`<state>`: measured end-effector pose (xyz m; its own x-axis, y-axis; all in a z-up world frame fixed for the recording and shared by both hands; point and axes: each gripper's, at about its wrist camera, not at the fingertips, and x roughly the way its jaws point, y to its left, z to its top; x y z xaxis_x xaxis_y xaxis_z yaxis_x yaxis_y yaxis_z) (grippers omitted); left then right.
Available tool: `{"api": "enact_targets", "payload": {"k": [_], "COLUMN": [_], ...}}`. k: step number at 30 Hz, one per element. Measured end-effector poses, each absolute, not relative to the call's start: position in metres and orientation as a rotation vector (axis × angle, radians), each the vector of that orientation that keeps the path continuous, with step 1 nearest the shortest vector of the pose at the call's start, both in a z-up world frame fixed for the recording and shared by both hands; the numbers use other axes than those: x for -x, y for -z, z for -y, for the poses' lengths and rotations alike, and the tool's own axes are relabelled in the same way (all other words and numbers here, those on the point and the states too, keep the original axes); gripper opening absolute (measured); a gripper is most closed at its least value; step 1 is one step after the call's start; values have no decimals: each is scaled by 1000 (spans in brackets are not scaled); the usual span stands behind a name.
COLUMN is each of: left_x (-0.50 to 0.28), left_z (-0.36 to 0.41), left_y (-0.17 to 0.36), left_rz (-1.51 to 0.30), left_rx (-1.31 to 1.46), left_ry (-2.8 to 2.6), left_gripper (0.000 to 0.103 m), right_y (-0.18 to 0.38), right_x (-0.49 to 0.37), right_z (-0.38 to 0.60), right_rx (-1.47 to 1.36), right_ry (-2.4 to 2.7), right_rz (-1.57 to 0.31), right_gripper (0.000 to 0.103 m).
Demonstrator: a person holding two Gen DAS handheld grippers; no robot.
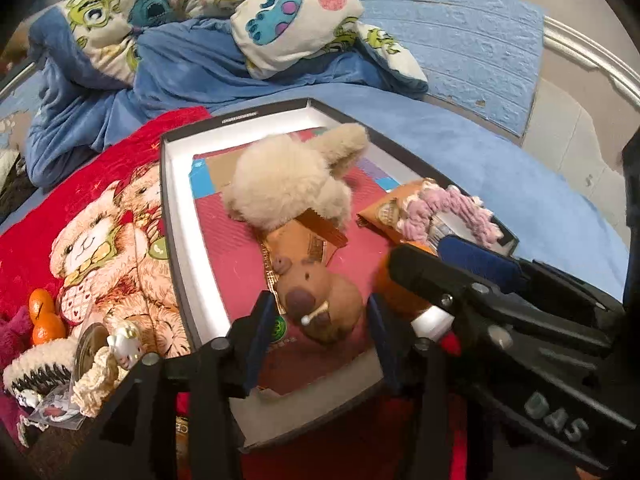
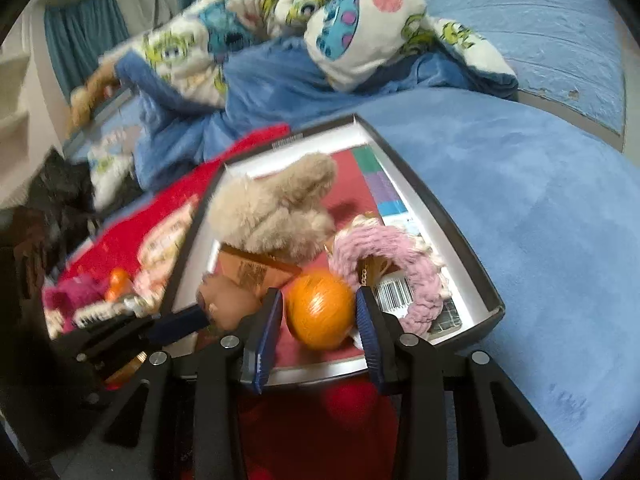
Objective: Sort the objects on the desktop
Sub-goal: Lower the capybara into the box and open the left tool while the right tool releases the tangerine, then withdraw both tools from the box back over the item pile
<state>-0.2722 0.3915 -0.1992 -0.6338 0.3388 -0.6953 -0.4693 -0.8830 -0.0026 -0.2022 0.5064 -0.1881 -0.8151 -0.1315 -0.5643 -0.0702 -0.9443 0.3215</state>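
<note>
A dark-rimmed white box (image 1: 176, 216) (image 2: 460, 240) lies on the bed and holds a beige plush (image 1: 288, 176) (image 2: 272, 208), a brown capybara toy (image 1: 320, 300) (image 2: 224, 304), snack packets and a pink crocheted ring (image 1: 452, 208) (image 2: 400, 264). My left gripper (image 1: 320, 320) is open, its fingers either side of the capybara toy. My right gripper (image 2: 318, 312) is shut on an orange (image 2: 320, 312) (image 1: 394, 288) and holds it just above the box's near right part; it also shows in the left wrist view (image 1: 460, 272).
A red bear-print blanket (image 1: 100, 240) lies left of the box with two small oranges (image 1: 44, 316), a cat figurine (image 1: 124, 344), a crocheted piece and small items. A rumpled cartoon quilt (image 1: 240, 20) lies behind. Blue bedding (image 2: 520, 220) spreads to the right.
</note>
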Motion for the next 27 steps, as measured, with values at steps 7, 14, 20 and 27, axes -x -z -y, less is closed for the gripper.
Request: {"api": "enact_targets", "payload": {"k": [7, 14, 20, 27], "left_x": [272, 279, 285, 283], "left_z": [-392, -393, -390, -394], "left_y": [206, 216, 219, 216], "left_rz": [-289, -296, -302, -312], "left_rx": [880, 812, 809, 789], "left_ry": [-2580, -2601, -2605, -2608], "left_gripper": [85, 103, 103, 103], "right_y": [182, 179, 178, 175], "right_x": [191, 184, 184, 176], "right_z": [-493, -494, -495, -494], "right_rx": [-817, -747, -746, -736], "right_ry": [2914, 2951, 2959, 2990], "right_rz": [430, 438, 436, 438], "right_gripper": [89, 103, 103, 103]}}
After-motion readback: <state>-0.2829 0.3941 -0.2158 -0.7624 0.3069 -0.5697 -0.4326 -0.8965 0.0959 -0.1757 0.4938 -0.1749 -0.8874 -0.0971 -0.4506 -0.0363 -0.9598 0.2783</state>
